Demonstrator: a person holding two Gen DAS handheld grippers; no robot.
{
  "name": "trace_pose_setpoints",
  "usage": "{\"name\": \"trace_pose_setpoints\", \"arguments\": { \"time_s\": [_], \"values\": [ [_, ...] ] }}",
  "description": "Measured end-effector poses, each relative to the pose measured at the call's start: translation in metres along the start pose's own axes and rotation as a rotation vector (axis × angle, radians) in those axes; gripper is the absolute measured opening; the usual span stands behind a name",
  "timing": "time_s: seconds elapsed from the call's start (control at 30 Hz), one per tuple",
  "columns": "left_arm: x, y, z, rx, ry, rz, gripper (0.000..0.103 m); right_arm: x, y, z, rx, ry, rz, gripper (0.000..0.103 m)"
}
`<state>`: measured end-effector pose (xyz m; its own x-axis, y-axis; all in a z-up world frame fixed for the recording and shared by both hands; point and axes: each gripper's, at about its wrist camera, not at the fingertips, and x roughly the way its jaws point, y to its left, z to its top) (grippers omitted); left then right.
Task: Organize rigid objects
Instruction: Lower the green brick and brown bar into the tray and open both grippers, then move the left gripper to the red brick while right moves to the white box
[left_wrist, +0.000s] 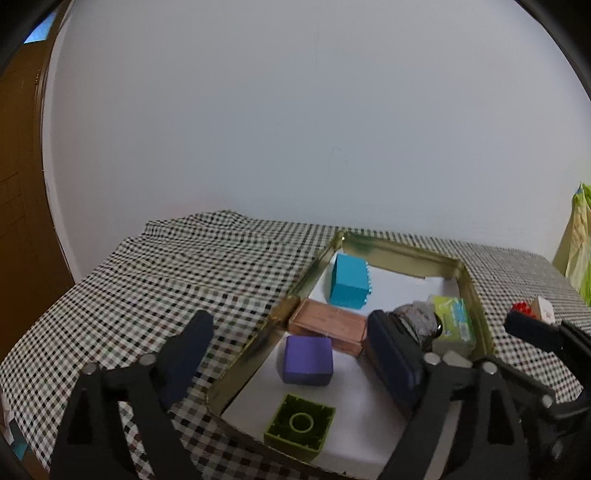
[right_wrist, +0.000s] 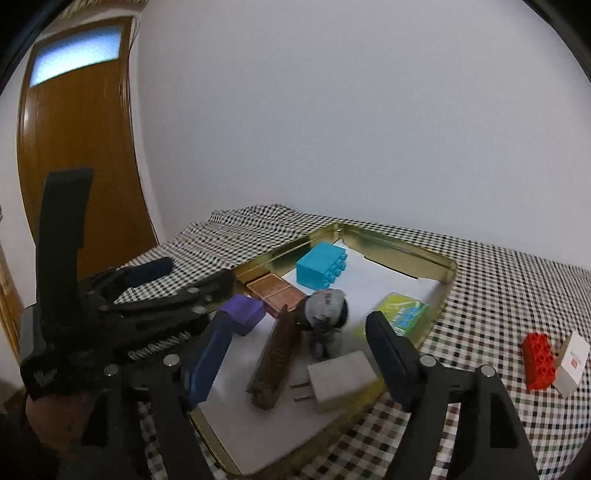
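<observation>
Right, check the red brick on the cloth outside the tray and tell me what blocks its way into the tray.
The red brick lies on the checked cloth with a white box right beside it. Between it and the gold tray only bare cloth shows; the tray's low wall must be cleared. The open right gripper holds nothing.

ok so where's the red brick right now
In the right wrist view the red brick lies on the checked cloth outside the gold tray, off to its right, beside a small white box.
</observation>
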<state>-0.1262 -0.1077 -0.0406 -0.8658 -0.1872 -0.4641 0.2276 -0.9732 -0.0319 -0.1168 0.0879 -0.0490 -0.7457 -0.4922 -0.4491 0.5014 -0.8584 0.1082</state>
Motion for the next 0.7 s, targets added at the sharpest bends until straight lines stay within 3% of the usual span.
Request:
{"name": "trace_pose_setpoints", "arguments": {
  "time_s": [0.13, 0.43, 0.6, 0.7],
  "values": [
    [-0.008, -0.009, 0.002, -0.002, -0.019, -0.009, 0.1, -0.008, -0.026, -0.005, 0.069, -0.013, -0.031, 0.077],
    [-0.016, -0.07, 0.011, 0.041, -0.025, -0.117, 0.103, -0.027, -0.078, -0.015, 0.161, -0.009, -0.148, 0.078],
    [-0.016, -0.128, 0.016, 0.086, -0.021, -0.22, 0.103, -0.046, -0.125, -0.024, 0.241, -0.001, -0.291, 0.078],
    [-0.002, -0.156, 0.019, 0.099, 0.0, -0.206, 0.103, -0.055, -0.167, -0.027, 0.331, 0.039, -0.415, 0.078]
  ]
}}
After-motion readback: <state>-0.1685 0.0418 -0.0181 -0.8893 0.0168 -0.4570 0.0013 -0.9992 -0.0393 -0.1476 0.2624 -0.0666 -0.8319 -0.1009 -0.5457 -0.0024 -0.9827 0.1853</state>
